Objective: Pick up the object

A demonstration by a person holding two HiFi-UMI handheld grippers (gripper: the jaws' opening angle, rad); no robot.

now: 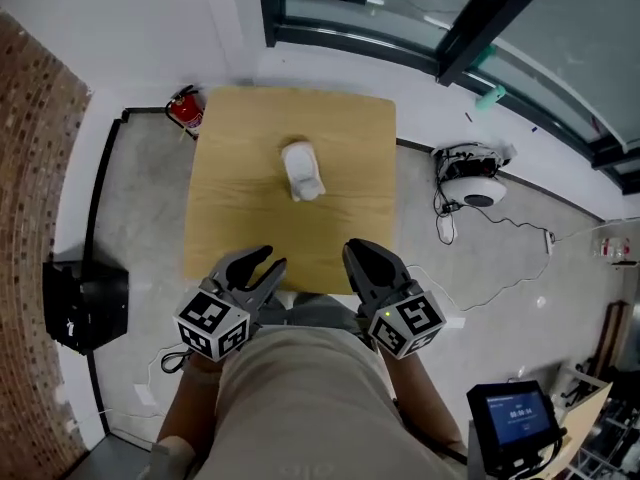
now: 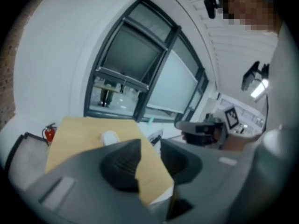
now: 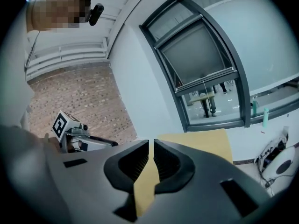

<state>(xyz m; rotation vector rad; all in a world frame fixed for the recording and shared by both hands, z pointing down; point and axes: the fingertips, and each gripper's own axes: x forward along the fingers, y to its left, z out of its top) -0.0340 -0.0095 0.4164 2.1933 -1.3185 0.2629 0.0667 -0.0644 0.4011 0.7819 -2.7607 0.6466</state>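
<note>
White object (image 1: 302,171) lay mid table (image 1: 240,228). Left gripper (image 1: 272,258) hovered at near edge, jaws apart, empty. Right gripper (image 1: 352,250) beside it, jaws closed, empty.

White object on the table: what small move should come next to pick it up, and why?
Probably move the left gripper forward over the table toward the white object. The gripper's jaws stand apart with nothing between them, and the object lies at the table's middle, well ahead of the gripper at the near edge.
</note>
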